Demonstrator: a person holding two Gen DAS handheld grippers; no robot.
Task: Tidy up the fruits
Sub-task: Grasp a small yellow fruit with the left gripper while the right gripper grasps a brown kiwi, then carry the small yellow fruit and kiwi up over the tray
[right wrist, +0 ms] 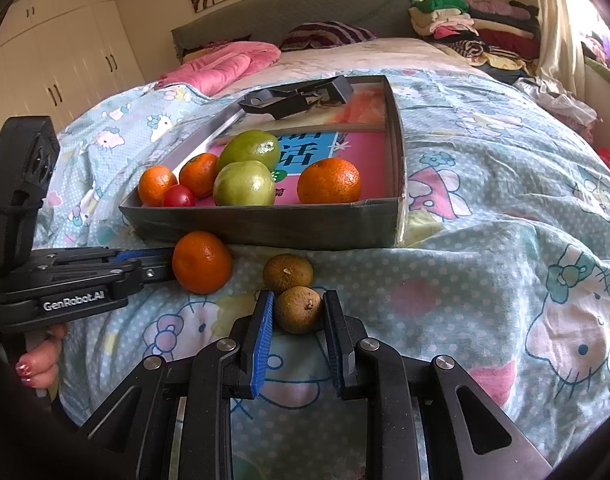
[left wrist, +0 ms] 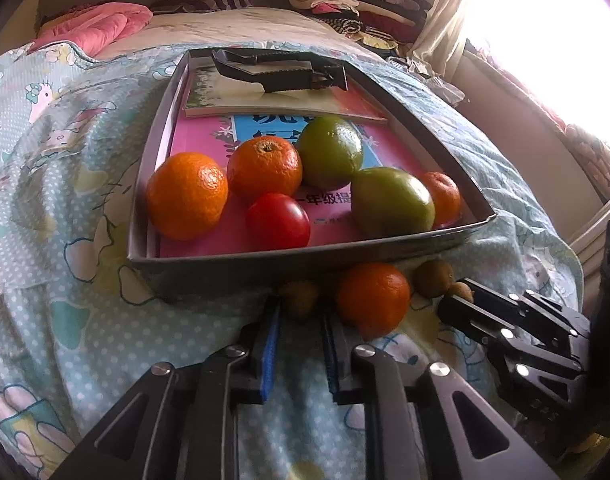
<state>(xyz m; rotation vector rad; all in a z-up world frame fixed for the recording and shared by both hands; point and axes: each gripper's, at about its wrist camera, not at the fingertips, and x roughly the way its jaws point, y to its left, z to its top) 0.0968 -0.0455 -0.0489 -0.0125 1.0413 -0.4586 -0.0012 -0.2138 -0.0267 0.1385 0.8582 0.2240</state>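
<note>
A shallow grey box point(left wrist: 297, 258) point(right wrist: 261, 220) on the bed holds books, three oranges point(left wrist: 187, 195), two green fruits point(left wrist: 391, 202) point(right wrist: 244, 184) and a red tomato point(left wrist: 277, 221) point(right wrist: 178, 197). In front of the box lie one orange point(left wrist: 372, 298) point(right wrist: 201, 262) and small brown fruits point(right wrist: 287, 272). My left gripper point(left wrist: 301, 312) is open over the bedsheet, with a brown fruit point(left wrist: 299, 298) at its tips and the orange just right. My right gripper point(right wrist: 297, 310) is open around another brown fruit point(right wrist: 298, 309), pads not clearly touching.
A black tool point(left wrist: 281, 70) lies on the books at the box's far end. Pink quilt point(right wrist: 221, 66), striped pillow and a pile of folded clothes point(right wrist: 473, 24) sit farther back. The Hello Kitty sheet point(right wrist: 505, 240) spreads to the right.
</note>
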